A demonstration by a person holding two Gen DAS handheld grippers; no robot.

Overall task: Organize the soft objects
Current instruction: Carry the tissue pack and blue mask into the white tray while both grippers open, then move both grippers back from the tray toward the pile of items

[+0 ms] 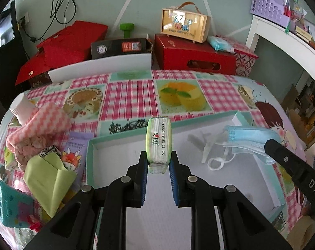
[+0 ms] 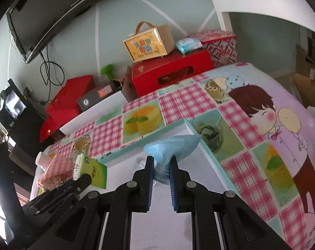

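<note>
Left of the tray [image 1: 90,145], a pink cloth [image 1: 38,125] and loose packets are lying on the table [image 1: 132,91], outside the rim. The left claw [image 1: 158,164] is gripping a tissue pack [image 1: 159,141] above the tray floor, long axis pointing away along the fingers. The right claw [image 2: 161,166] is pinching a blue mask [image 2: 174,148] over the tray's right end; its straps are dangling. Both items appear placeable by lowering.
</note>
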